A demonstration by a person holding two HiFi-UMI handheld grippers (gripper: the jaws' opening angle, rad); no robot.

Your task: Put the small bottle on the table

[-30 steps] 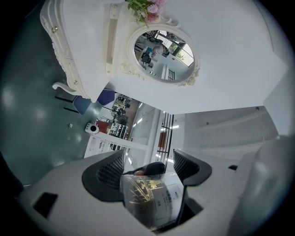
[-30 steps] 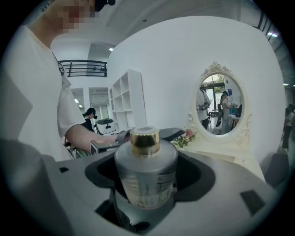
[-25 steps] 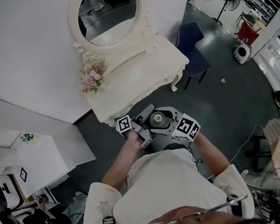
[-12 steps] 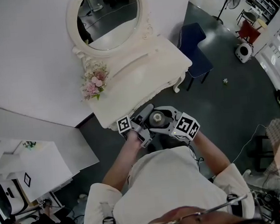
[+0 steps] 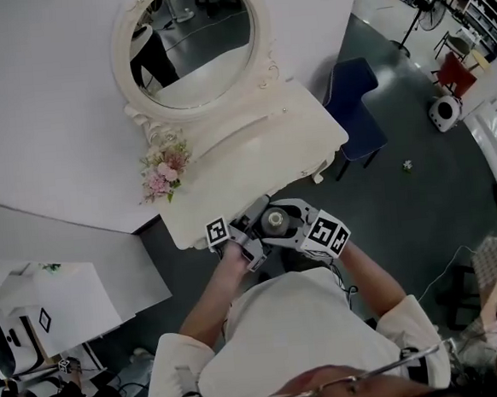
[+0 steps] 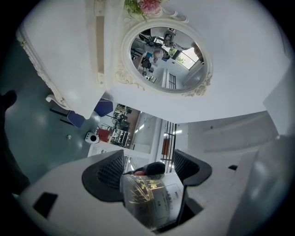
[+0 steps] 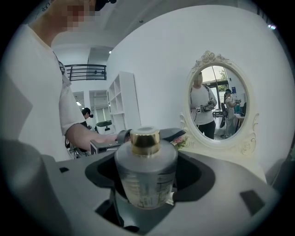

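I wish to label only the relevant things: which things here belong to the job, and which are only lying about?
For the job: small bottle, right claw, left claw, white table.
Lying about: pink flowers, oval mirror, blue chair.

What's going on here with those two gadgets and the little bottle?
A person holds a gripper in each hand, just in front of a white dressing table. The left gripper and the right gripper both have their jaws on the same small bottle, gold cap up, in the air. It is not yet set down on the dressing table.
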